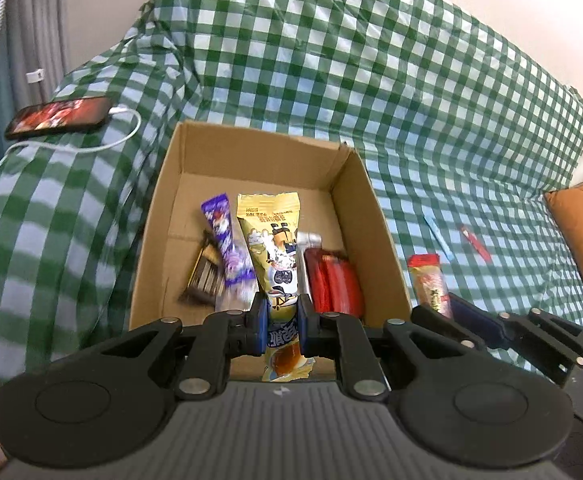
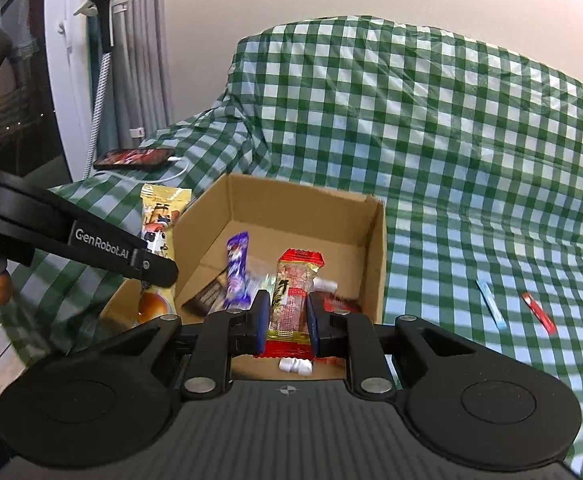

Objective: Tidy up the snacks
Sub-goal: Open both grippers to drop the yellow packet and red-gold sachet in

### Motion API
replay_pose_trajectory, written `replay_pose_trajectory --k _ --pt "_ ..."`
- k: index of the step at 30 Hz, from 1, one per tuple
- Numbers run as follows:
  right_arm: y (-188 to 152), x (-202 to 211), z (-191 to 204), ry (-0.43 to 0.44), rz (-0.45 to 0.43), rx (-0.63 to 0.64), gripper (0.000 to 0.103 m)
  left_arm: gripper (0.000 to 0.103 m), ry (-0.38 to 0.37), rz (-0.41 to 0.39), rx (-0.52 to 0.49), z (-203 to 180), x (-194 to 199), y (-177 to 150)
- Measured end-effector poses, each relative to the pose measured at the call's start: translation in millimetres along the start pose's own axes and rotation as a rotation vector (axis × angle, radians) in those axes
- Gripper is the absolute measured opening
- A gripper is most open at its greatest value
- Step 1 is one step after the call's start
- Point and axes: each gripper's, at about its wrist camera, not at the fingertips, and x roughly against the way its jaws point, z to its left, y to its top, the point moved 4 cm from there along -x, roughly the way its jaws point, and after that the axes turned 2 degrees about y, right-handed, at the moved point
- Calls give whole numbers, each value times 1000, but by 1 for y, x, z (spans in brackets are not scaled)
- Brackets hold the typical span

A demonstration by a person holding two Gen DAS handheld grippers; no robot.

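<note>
Both grippers pinch snack packets over the cardboard box.

The left gripper is closed on a yellow packet, the right gripper on a red-ended packet, both above the cardboard box on the green checked cloth. In the box lie a purple bar, a dark bar and a red pack. A blue stick and a red stick lie on the cloth, right of the box.

Both wrist cameras look down from close above, sharing the cardboard box
</note>
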Motion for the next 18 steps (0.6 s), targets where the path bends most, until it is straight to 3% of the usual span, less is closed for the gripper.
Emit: replay_pose_trajectory --k 7,18 --pt "15 -54 -9 -15 17 -6 21 16 30 9 -5 19 -50 30" --pt "7 -119 -35 -9 92 -23 21 16 59 77 3 36 -121 42"
